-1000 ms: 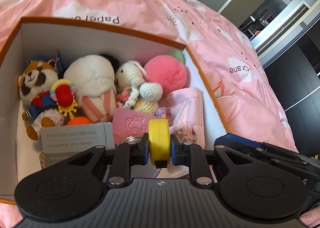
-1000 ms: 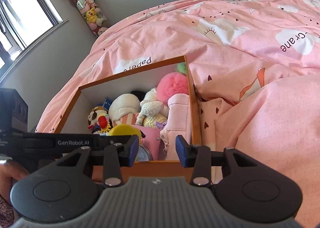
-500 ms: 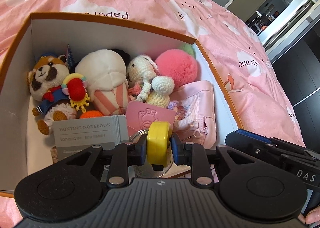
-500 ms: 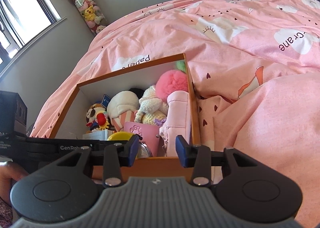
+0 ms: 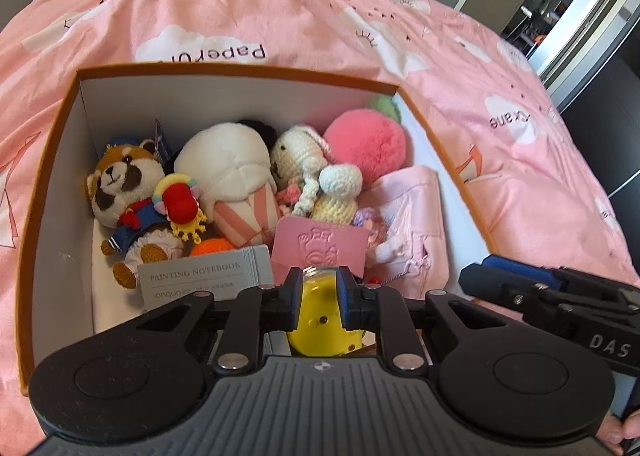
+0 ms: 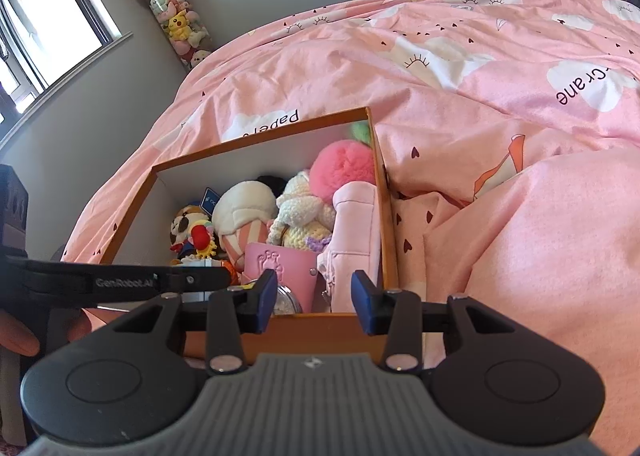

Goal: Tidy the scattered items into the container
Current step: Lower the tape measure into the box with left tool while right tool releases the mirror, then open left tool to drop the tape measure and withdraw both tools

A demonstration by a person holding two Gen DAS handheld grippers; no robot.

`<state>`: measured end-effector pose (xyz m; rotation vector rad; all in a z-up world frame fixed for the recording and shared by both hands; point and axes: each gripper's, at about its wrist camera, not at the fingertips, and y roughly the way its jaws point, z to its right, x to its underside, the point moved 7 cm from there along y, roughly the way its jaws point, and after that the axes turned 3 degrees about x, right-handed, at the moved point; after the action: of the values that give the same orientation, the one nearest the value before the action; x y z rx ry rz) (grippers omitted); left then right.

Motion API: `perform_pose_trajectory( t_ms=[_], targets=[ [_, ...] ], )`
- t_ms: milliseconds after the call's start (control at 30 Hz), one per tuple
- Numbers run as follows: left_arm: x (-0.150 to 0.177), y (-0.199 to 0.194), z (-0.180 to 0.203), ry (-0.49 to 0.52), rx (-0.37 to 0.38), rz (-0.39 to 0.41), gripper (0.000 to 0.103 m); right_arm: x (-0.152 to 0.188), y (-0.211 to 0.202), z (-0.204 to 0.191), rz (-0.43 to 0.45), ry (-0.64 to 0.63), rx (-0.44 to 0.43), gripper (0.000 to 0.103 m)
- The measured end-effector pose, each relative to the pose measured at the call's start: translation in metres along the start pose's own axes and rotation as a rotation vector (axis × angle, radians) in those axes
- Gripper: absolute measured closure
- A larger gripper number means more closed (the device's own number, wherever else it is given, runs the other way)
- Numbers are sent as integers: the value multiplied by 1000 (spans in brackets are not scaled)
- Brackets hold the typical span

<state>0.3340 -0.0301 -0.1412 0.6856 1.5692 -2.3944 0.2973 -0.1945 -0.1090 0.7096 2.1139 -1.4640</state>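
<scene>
The yellow toy [image 5: 320, 316] is a glossy, rounded plastic thing with small dots on its near face and a clear rim at its top. It sits clamped between the blue pads of the left gripper [image 5: 320, 290], whose jaws are pressed together on its sides, over the near end of the orange-edged box [image 5: 240, 74]. Just beyond it stand a pink embossed pouch [image 5: 320, 252] and a grey painting notebook [image 5: 200, 280]; plush toys crowd the far half. The right gripper [image 6: 314, 296] hangs at the box's near wall [image 6: 312, 332], jaws apart and empty. The pink bedspread [image 6: 520, 236] surrounds the box; bare white floor shows only along its left wall.
</scene>
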Motion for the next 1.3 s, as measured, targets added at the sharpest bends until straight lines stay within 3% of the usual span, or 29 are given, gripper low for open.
perform_pose_trajectory(
  t_ms=[333,400,567,700,1067,1300],
  targets=[
    [7,-4,0,17,-45,8,82,1,-4,-8,23,-39,20,56],
    [6,-13,2,26,-69,26,81,0,-9,-11,38,-52,27,45],
    [8,-42,6,34,-144,71,71,-3,-20,-22,71,-79,27,37],
    [10,-65,10,46,-202,110,50,-6,-32,-33,105,-96,19,31],
    [18,-133,20,56,-310,263,35,-18,-73,-59,204,-113,20,23],
    [29,-165,29,43,-374,369,12,-17,-98,-77,255,-136,24,19]
  ],
)
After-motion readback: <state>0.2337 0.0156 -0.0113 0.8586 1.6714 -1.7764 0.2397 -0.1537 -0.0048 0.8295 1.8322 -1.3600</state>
